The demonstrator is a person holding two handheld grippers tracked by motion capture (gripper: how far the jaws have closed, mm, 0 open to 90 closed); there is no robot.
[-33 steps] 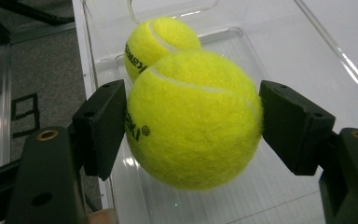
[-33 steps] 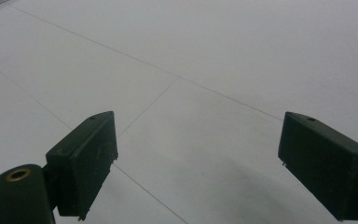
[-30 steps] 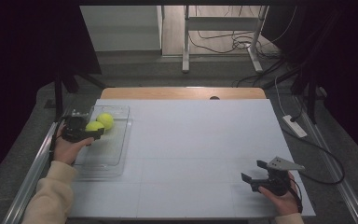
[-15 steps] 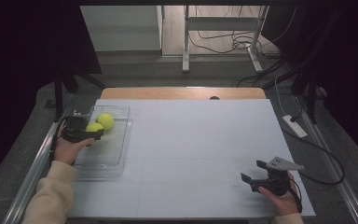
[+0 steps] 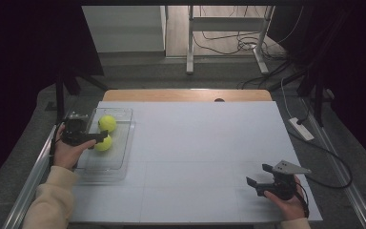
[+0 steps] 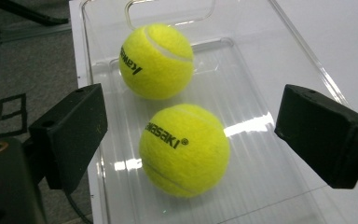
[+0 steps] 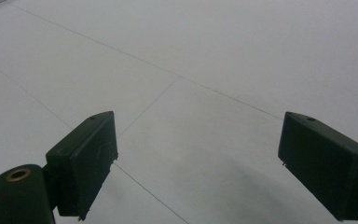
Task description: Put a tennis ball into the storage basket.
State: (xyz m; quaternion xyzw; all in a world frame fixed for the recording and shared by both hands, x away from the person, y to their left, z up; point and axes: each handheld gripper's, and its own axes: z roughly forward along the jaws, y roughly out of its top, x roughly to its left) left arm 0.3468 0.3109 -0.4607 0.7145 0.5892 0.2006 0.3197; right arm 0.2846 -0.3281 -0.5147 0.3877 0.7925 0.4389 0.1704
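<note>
Two yellow tennis balls lie in a clear plastic tray (image 5: 118, 162) at the table's left. The far ball (image 5: 107, 123) (image 6: 155, 60) rests near the tray's handle end. The near ball (image 5: 103, 142) (image 6: 184, 149) sits on the tray floor (image 6: 261, 93) between the jaws of my left gripper (image 5: 101, 139) (image 6: 191, 116). Those jaws have just been opening and now stand wide, with a gap on each side of the ball. My right gripper (image 5: 257, 174) (image 7: 198, 140) is open over bare white table at the front right, nothing between its jaws.
The white table top (image 5: 200, 143) stretches between the two hands, with a wooden strip (image 5: 186, 94) along its far edge. A power strip (image 5: 301, 129) lies off the right side. A metal rail (image 5: 28, 186) runs along the left edge.
The left gripper's jaws have spread apart and let go of the near ball, which now lies on the tray floor. Neither hand has shifted.
</note>
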